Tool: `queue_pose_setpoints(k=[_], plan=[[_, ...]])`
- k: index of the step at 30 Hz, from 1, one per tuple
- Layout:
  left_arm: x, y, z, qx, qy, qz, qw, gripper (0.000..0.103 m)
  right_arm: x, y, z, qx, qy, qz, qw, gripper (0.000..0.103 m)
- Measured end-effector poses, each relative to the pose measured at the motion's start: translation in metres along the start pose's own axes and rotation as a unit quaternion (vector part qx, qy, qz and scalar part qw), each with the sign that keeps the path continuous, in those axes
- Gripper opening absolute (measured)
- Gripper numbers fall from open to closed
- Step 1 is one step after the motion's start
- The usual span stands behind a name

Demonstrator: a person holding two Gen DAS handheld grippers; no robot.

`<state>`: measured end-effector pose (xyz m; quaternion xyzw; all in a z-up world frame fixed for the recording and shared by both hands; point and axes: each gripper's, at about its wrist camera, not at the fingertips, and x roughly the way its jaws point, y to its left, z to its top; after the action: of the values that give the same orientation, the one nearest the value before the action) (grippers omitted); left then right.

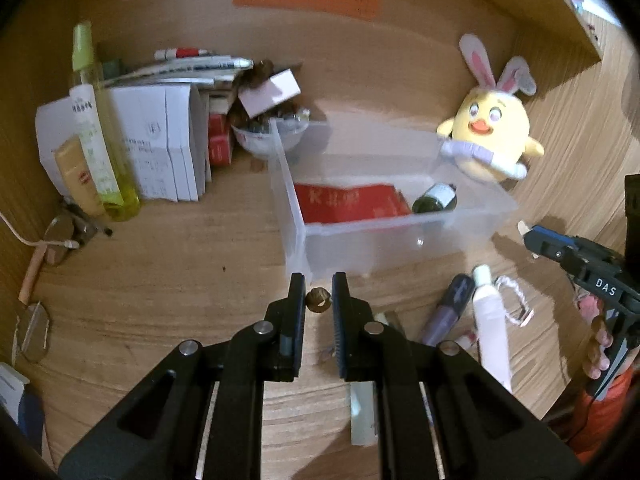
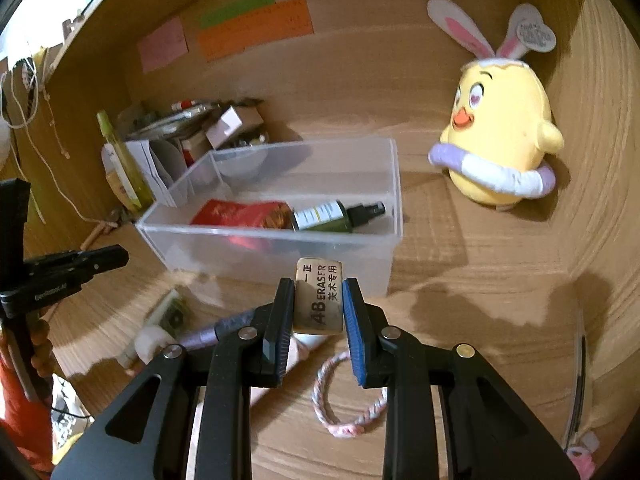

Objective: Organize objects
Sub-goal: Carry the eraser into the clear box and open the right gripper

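Note:
A clear plastic bin [image 1: 472,216] [image 2: 276,248] stands on the wooden desk and holds a red packet [image 1: 348,200] [image 2: 244,214] and a dark green spray bottle [image 1: 436,198] [image 2: 336,214]. My right gripper [image 2: 318,304] is shut on a beige AB eraser [image 2: 320,296], held just in front of the bin's near wall. My left gripper [image 1: 318,300] hovers in front of the bin, jaws slightly apart around a small brown round object [image 1: 318,300]; contact is not clear. The right gripper also shows in the left wrist view [image 1: 532,236].
A purple pen [image 1: 448,308] [image 2: 216,330], a white tube [image 1: 490,320], and a braided bracelet [image 2: 348,396] lie on the desk. A yellow chick plush [image 1: 492,132] [image 2: 500,136] sits at the back right. Boxes, a yellow-green spray bottle [image 1: 96,132] and a bowl [image 1: 264,136] crowd the back left.

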<state>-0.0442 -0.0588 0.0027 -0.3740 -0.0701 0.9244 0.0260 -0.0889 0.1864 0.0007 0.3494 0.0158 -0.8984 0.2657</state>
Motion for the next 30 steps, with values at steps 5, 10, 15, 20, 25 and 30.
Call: queue_pose_setpoints(k=[5,10,15,20,25,30], plan=[[-0.005,0.001,0.011,-0.002,-0.012,-0.002,0.9999,0.012,-0.006,0.004,0.016,-0.01,-0.023,0.001,1.0,0.022],[-0.01,-0.003,0.026,0.005,-0.03,-0.005,0.9995,0.012,-0.009,0.009,0.03,-0.02,-0.041,-0.002,0.999,0.022],[-0.014,-0.011,0.042,0.016,-0.047,-0.006,0.9988,0.012,-0.009,0.012,0.044,-0.028,-0.053,-0.002,0.998,0.022],[-0.013,-0.017,0.054,0.02,-0.057,-0.012,0.9981,0.012,-0.007,0.014,0.056,-0.036,-0.062,-0.005,0.997,0.022],[-0.004,-0.02,0.064,0.018,-0.05,-0.024,0.9983,0.012,-0.002,0.016,0.071,-0.046,-0.07,-0.014,0.996,0.022],[0.007,-0.025,0.071,0.022,-0.045,-0.023,0.9985,0.012,0.007,0.011,0.082,-0.042,-0.069,-0.023,0.996,0.022]])
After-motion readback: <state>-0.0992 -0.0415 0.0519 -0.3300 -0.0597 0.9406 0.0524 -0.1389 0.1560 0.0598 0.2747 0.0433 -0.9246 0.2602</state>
